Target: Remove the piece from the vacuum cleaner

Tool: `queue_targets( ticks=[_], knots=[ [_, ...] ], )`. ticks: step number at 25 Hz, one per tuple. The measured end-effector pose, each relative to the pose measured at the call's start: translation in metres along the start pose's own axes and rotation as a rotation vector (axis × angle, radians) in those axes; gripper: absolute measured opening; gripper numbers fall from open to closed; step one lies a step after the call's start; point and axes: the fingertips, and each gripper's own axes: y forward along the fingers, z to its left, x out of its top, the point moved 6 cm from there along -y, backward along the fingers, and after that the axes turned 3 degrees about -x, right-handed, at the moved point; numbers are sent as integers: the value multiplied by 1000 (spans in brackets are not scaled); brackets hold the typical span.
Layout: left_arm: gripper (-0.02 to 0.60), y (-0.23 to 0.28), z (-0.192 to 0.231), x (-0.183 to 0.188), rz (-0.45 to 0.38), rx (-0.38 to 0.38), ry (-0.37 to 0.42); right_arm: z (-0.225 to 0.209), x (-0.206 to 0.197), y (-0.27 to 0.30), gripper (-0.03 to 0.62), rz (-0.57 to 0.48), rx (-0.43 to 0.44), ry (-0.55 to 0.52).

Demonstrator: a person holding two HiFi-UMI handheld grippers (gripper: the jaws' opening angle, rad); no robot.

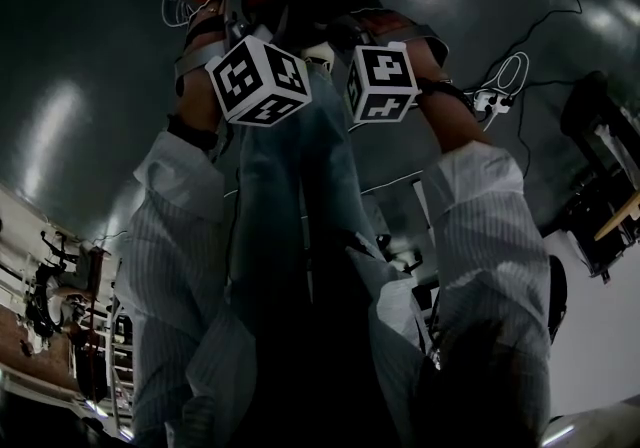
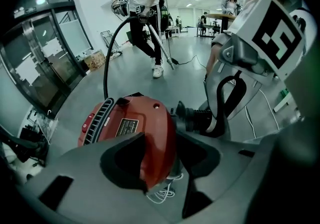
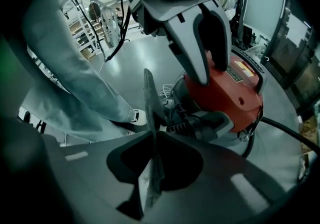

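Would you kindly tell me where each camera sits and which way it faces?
Head view: on the head, facing steeply down; sleeves, trousers, both marker cubes show.
Left gripper view: on the left claw, facing the vacuum cleaner; right claw shows.
Right gripper view: on the right claw, facing its other side; left claw, trousers show.
Shared: the vacuum cleaner, in all three.

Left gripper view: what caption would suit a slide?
Left tongs grip the red vacuum cleaner; right tongs work at its black hose socket.
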Motion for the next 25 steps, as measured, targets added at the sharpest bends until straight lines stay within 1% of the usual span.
queue_targets(
  ticks=[3, 5, 6, 7, 8, 9, 10, 12, 13, 14, 15, 18, 19, 20, 21, 22, 24, 25],
  knots=[
    [193, -6, 4, -1, -4, -1, -8, 4, 5, -2, 35, 8, 27, -2],
    [193, -10, 8, -7, -4, 3, -13, 15, 11, -1, 38, 14, 79, -25],
    [193, -11, 9, -8, -3, 6, -17, 26, 12, 2, 22, 21, 119, -52],
    [193, -12, 10, -9, -2, 9, -21, 41, 10, 4, 21, 28, 153, -75],
    [193, -12, 10, -9, -3, 12, -24, 56, 8, 5, 21, 31, 173, -75],
    [193, -13, 10, -8, -6, 14, -25, 68, 5, 5, 21, 27, 176, -41],
    [193, -14, 9, -7, -12, 17, -25, 75, 2, 2, 21, 15, 164, 20],
    [193, -16, 8, -7, -22, 17, -41, 72, -1, -6, 21, -24, 114, 174],
    [193, -20, 8, -7, -28, 12, -69, 67, -1, -12, 21, -49, 89, 254],
    [193, -26, 8, -7, -42, 6, -114, 62, -2, -20, 21, -75, 67, 327],
    [193, -36, 9, -5, -73, 2, -177, 58, -2, -30, 21, -101, 47, 391],
    [188, -84, 17, 3, -226, 20, -407, 49, 4, -70, 21, -189, 2, 569],
    [155, -104, 21, 5, -279, 41, -479, 48, 10, -85, 21, -231, -9, 635],
    [102, -126, 25, 8, -327, 69, -541, 46, 16, -102, 21, -279, -22, 700],
    [45, -149, 29, 11, -371, 101, -591, 43, 24, -119, 21, -328, -38, 758],
    [6, -172, 33, 14, -411, 133, -631, 39, 32, -136, 21, -373, -61, 804],
    [5, -218, 36, 20, -478, 173, -694, 32, 51, -172, 22, -447, -123, 858],
    [5, -240, 36, 22, -501, 179, -724, 31, 63, -192, 23, -473, -156, 872]
  ],
)
